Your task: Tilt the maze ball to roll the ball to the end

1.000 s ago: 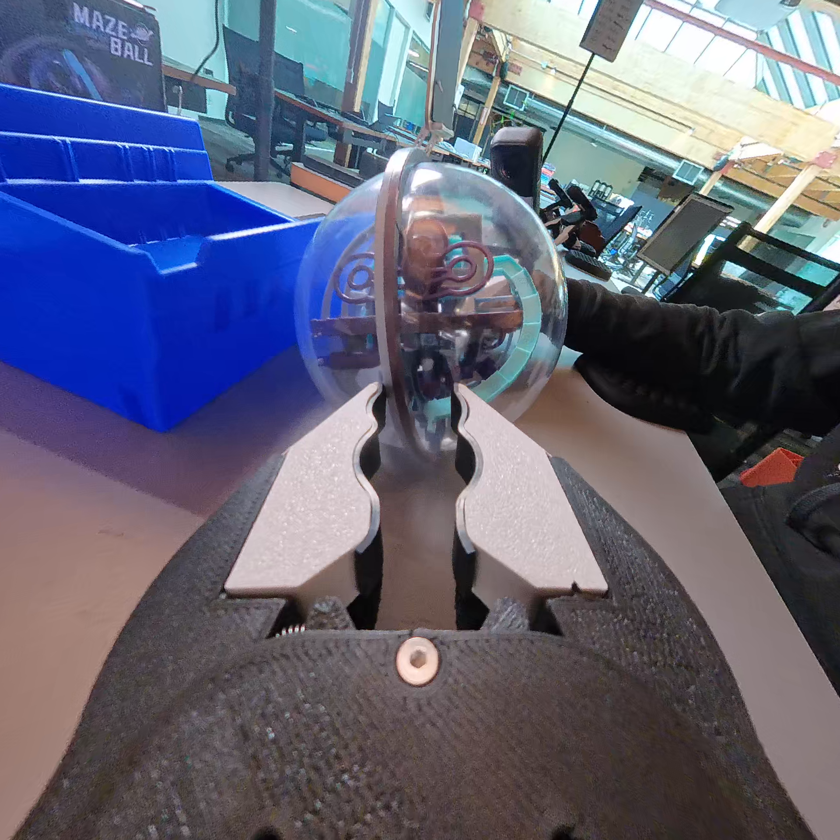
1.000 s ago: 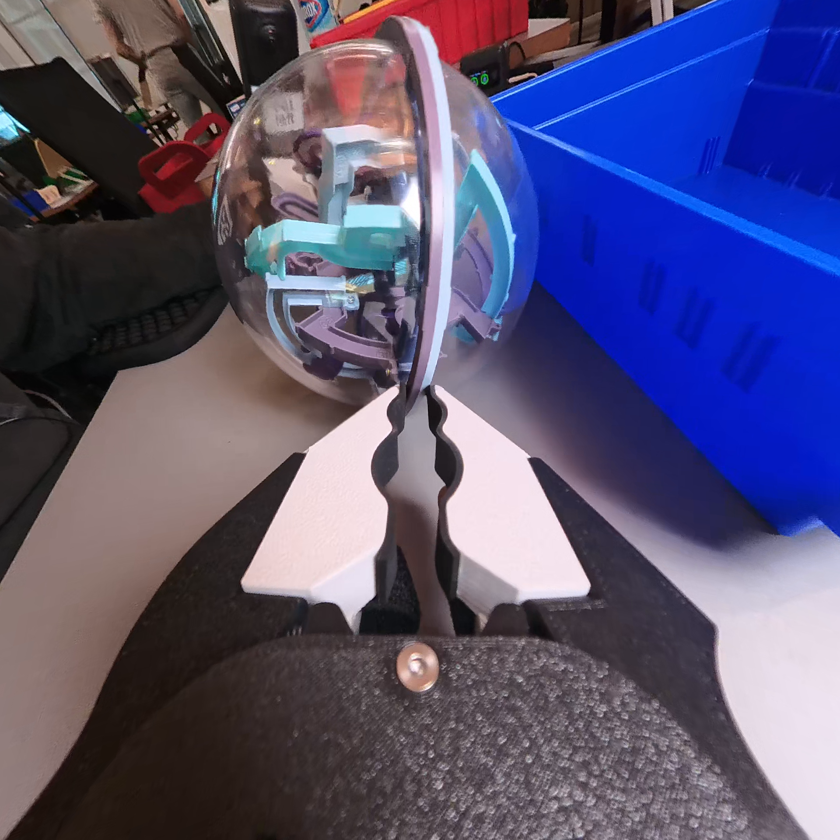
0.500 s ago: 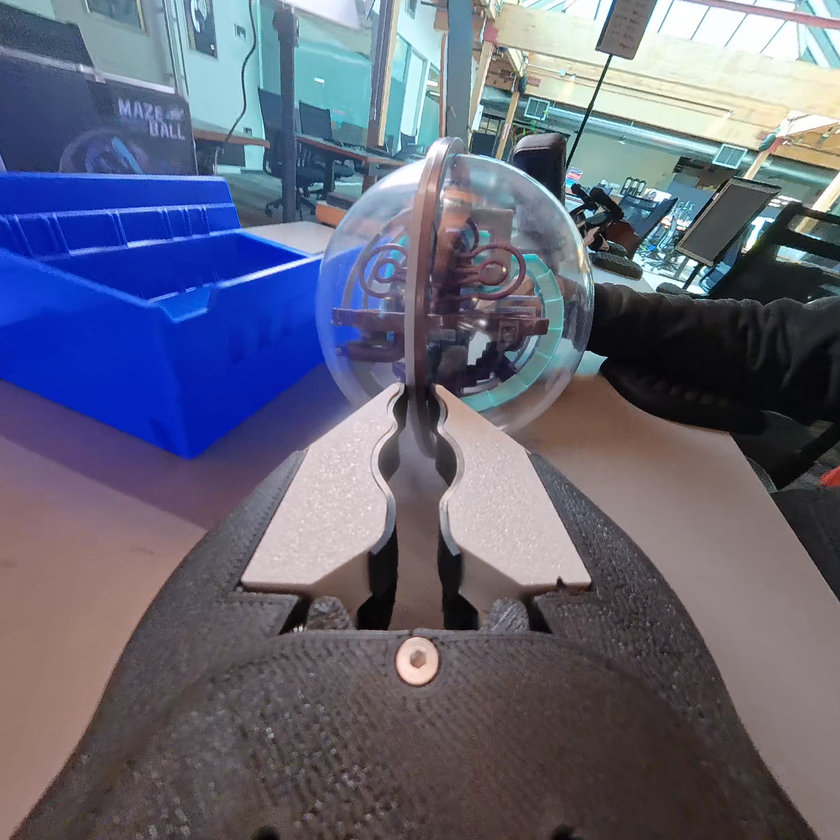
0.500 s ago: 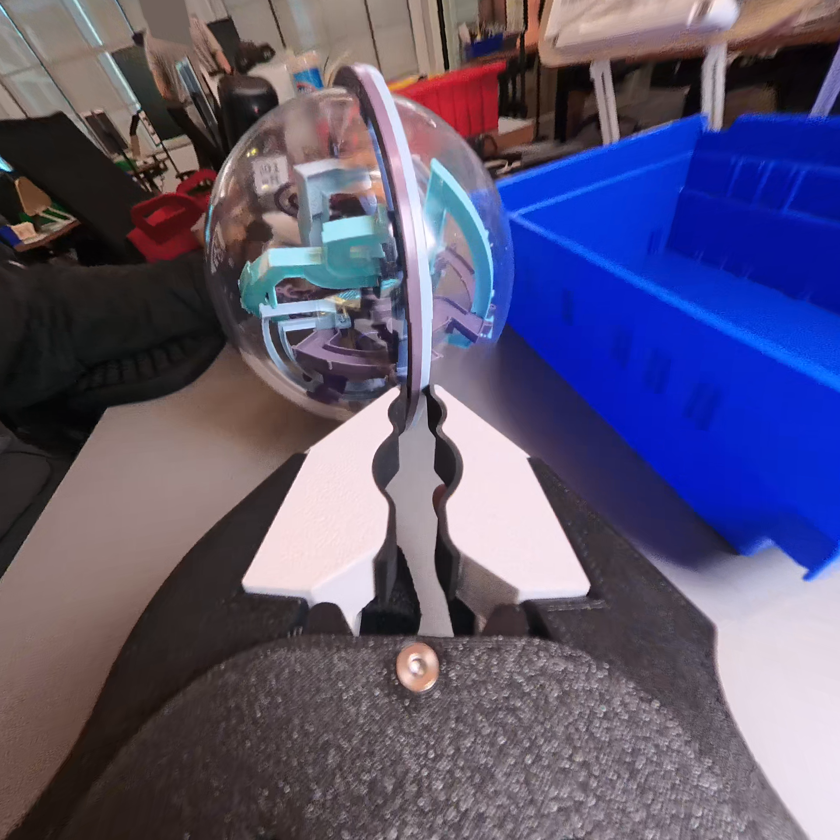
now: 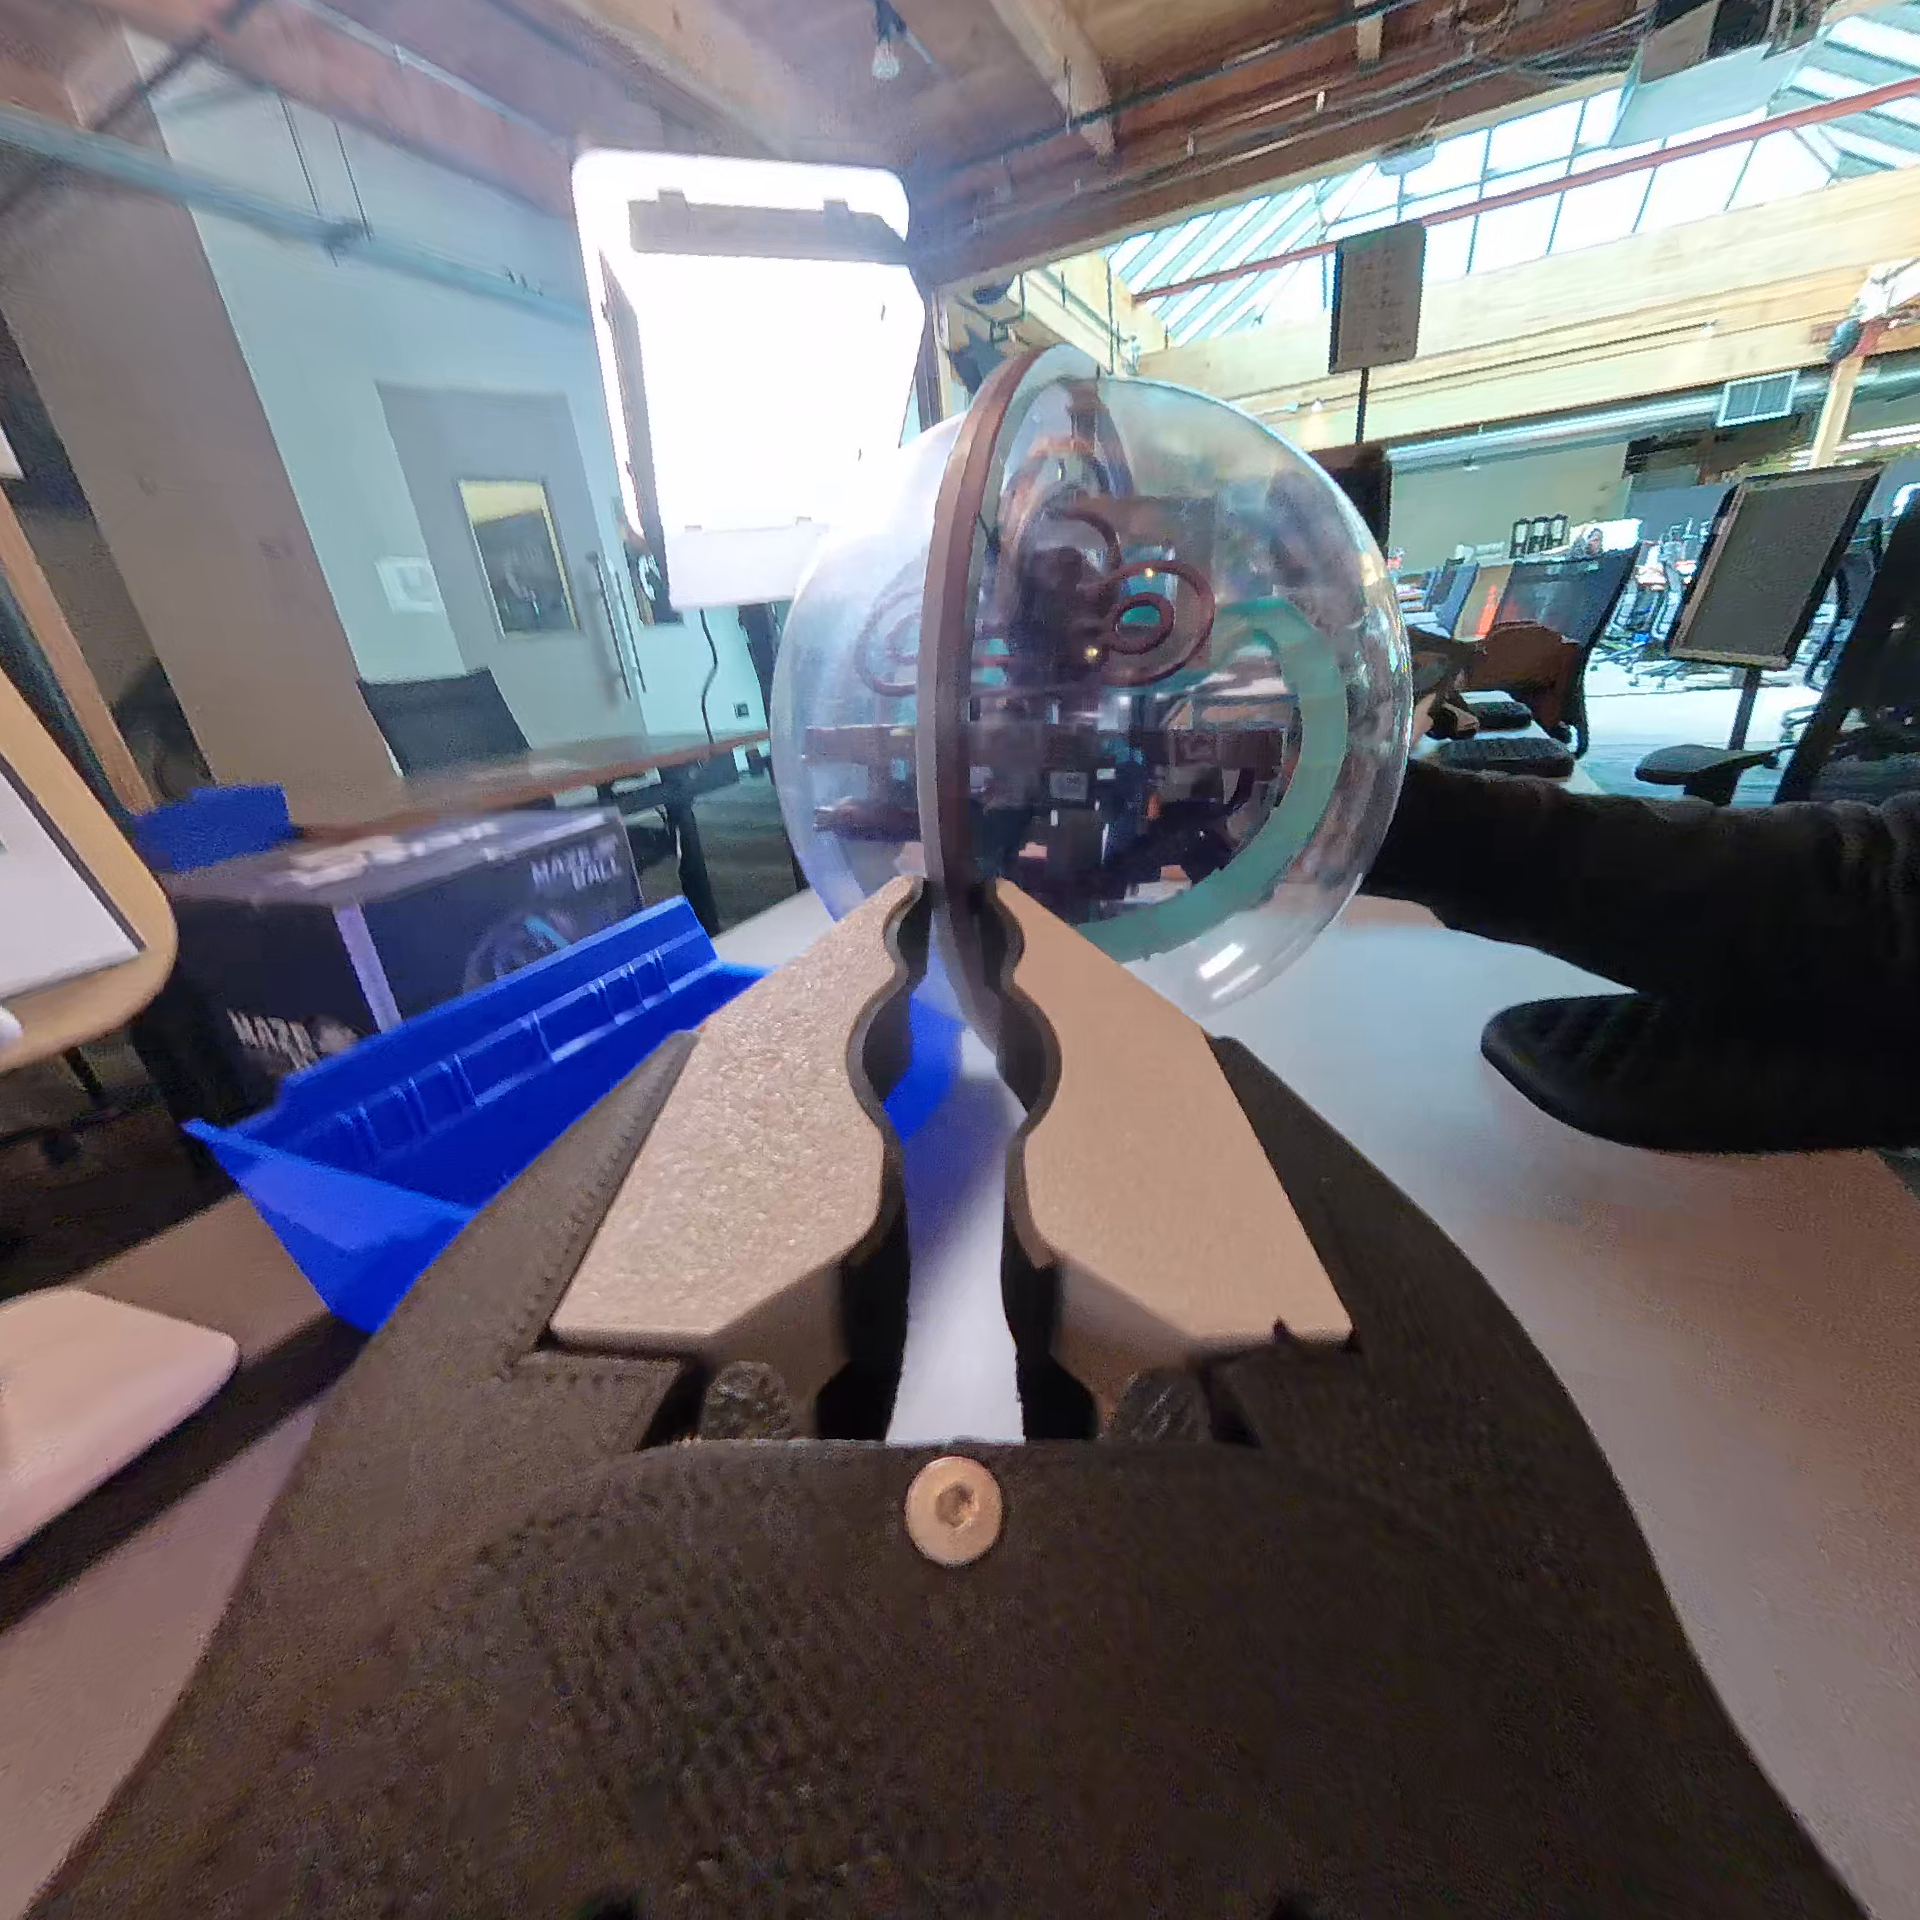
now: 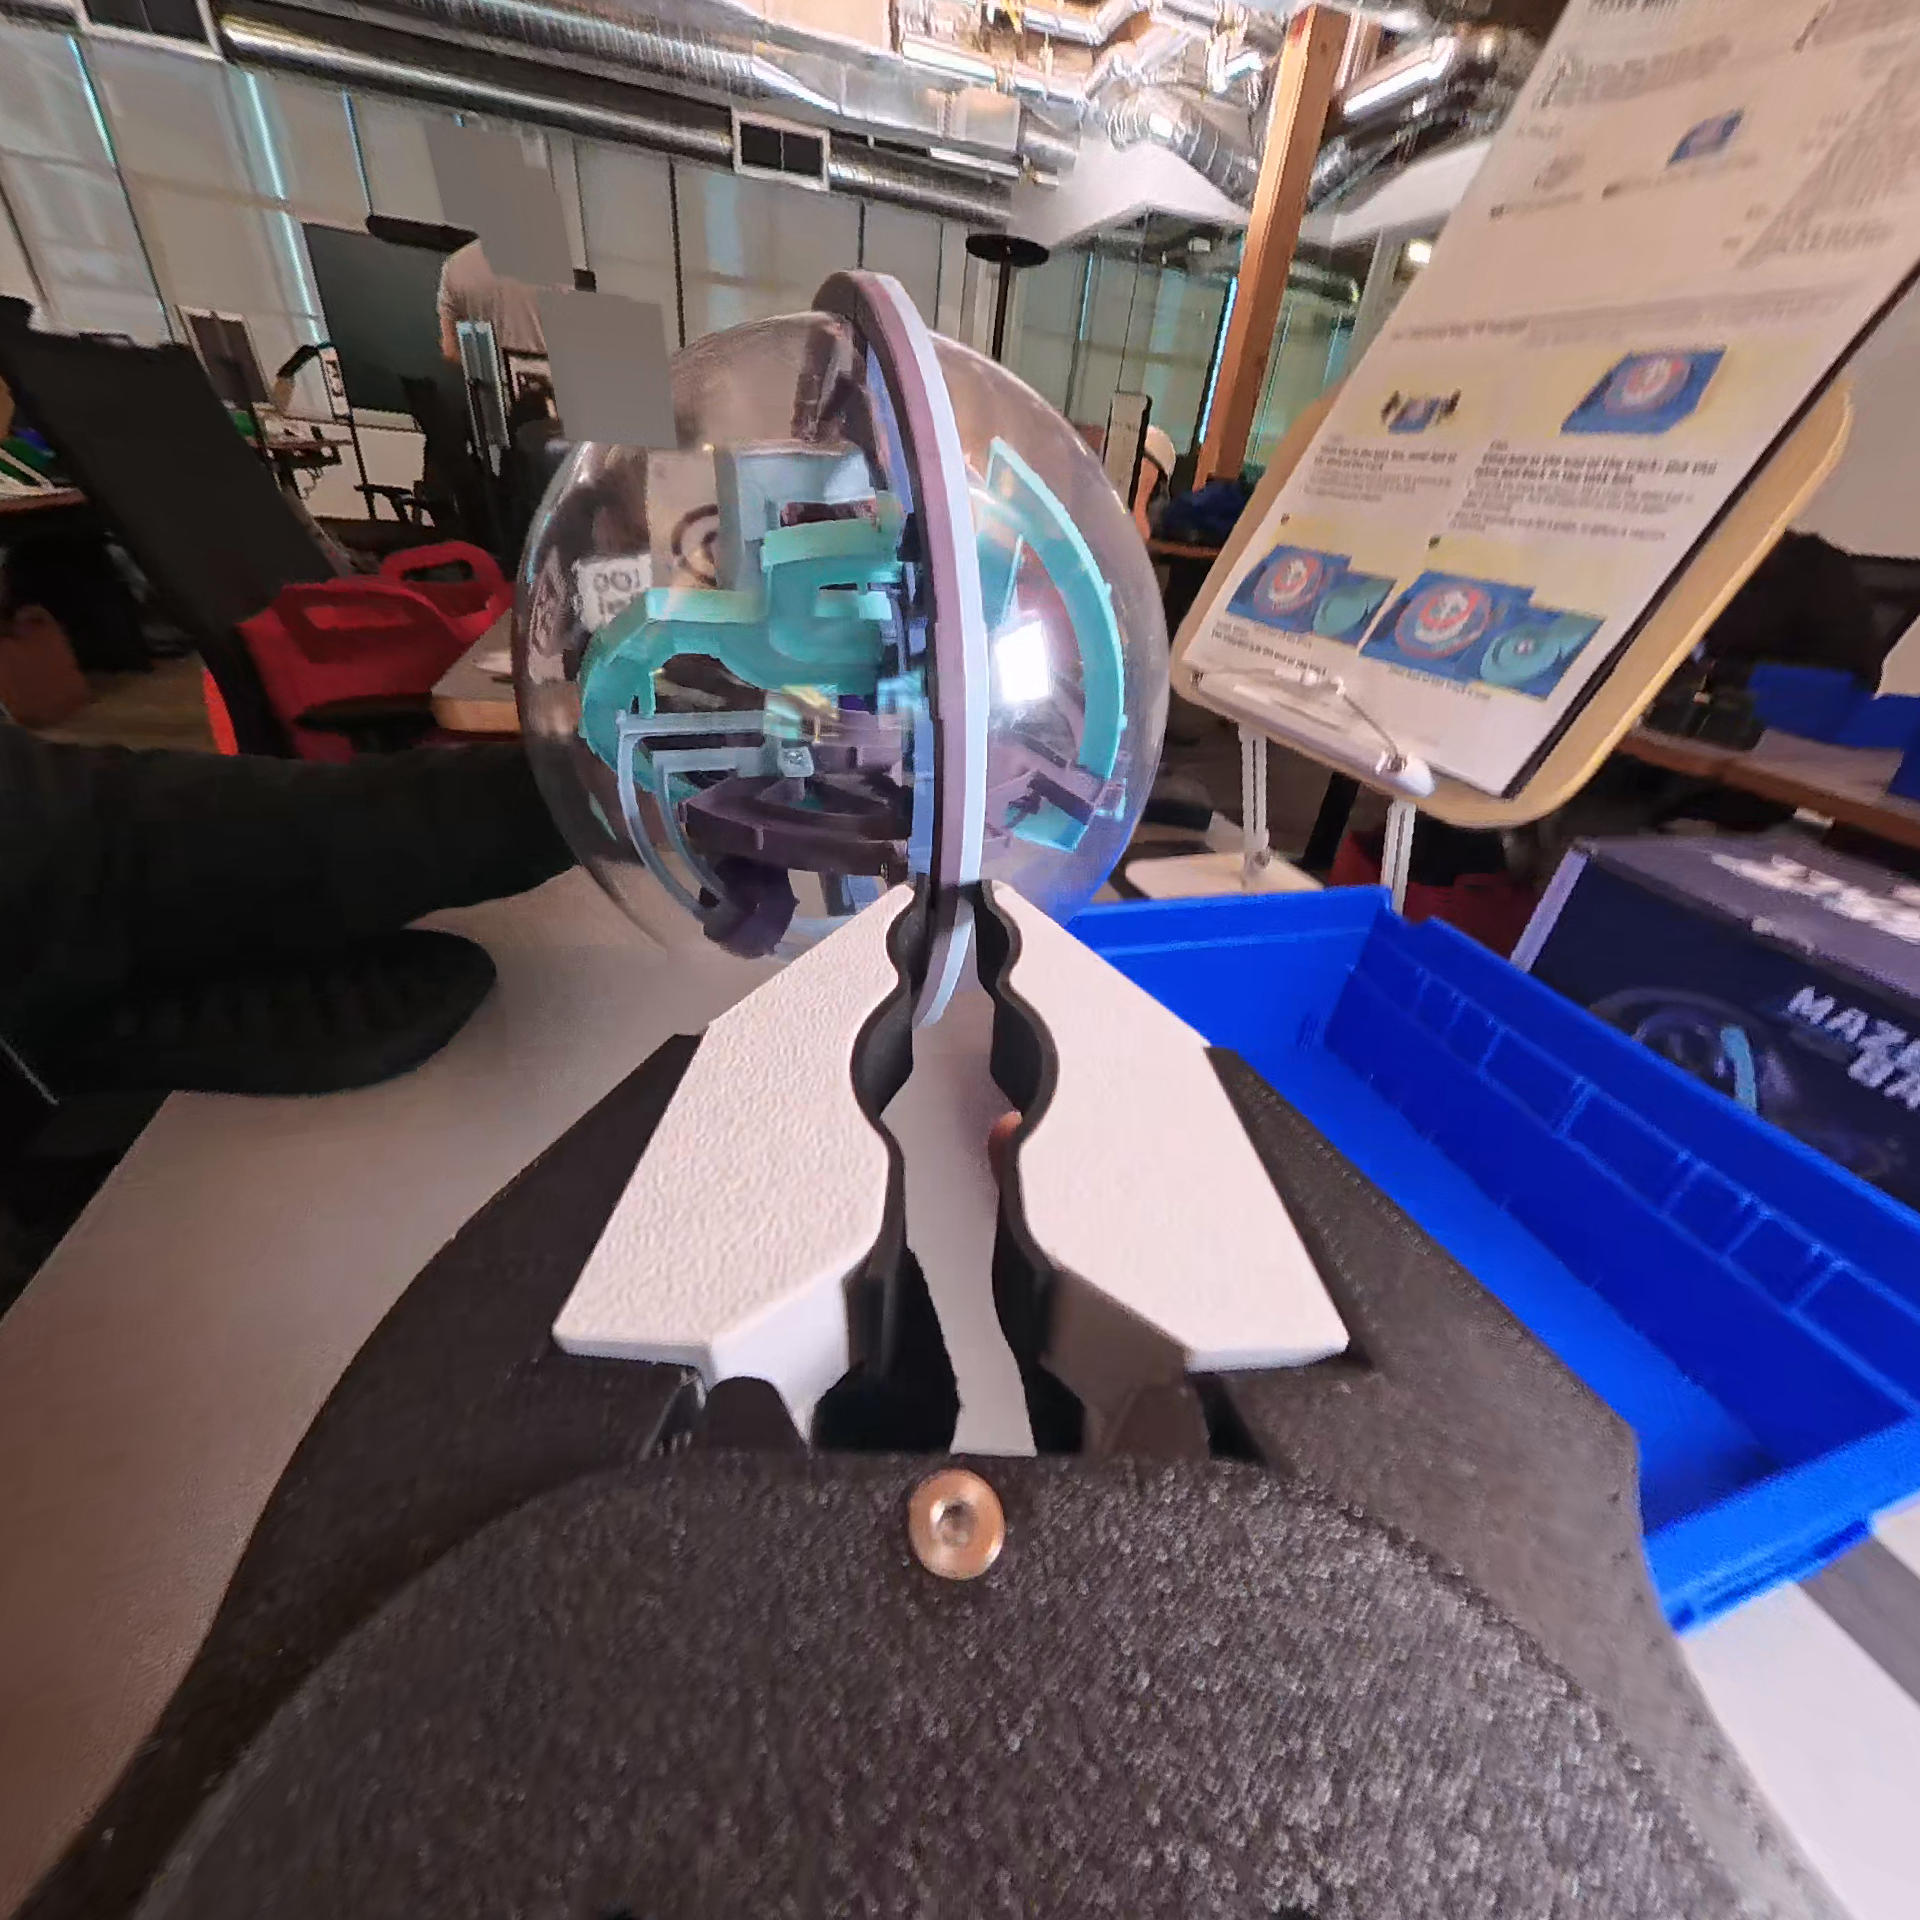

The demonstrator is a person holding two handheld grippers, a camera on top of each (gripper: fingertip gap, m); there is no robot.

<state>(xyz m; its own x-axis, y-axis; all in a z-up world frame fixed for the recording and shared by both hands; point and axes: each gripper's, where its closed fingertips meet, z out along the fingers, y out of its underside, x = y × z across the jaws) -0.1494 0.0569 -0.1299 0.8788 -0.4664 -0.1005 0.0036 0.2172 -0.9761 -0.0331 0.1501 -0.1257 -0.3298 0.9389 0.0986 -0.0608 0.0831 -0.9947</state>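
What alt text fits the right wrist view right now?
The right gripper pinches the flat rim of a clear plastic maze ball with teal and purple tracks, held above a pale table. A blue plastic bin sits to its right.

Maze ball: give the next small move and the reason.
Probably a slow, slight tilt while watching the tracks inside. The left tool and right tool each pinch the rim of the maze ball, held clear above the table. I cannot pick out the small ball among the tracks, so a large tilt seems risky.
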